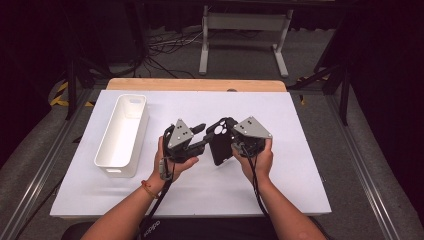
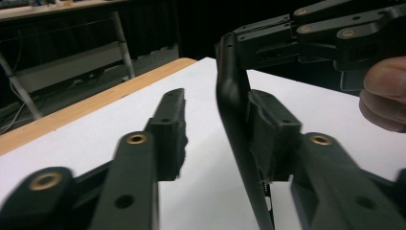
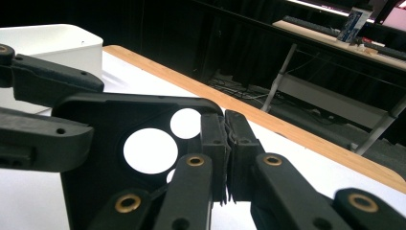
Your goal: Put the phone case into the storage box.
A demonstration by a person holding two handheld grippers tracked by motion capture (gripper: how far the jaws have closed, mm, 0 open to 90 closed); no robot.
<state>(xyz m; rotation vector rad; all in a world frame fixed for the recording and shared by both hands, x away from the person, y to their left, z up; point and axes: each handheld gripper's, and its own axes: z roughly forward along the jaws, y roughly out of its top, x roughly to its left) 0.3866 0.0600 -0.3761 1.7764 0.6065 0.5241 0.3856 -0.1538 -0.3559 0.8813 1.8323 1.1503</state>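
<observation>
A black phone case (image 1: 220, 144) with round camera holes is held up above the white table top (image 1: 280, 170). My right gripper (image 1: 233, 134) is shut on its edge; in the right gripper view the pads meet on the case (image 3: 110, 124) at the right gripper (image 3: 225, 153). My left gripper (image 1: 202, 137) reaches in from the left. In the left gripper view the case (image 2: 231, 96) stands edge-on between the jaws of the left gripper (image 2: 215, 120): it lies against the right-hand pad (image 2: 268, 124), and a gap separates it from the left-hand pad (image 2: 170, 129).
A long white bin (image 1: 122, 131) stands on the table's left side, also in the right gripper view as the bin (image 3: 52, 40). A wooden strip (image 1: 195, 84) runs along the far edge. Desk frames and cables lie on the floor beyond.
</observation>
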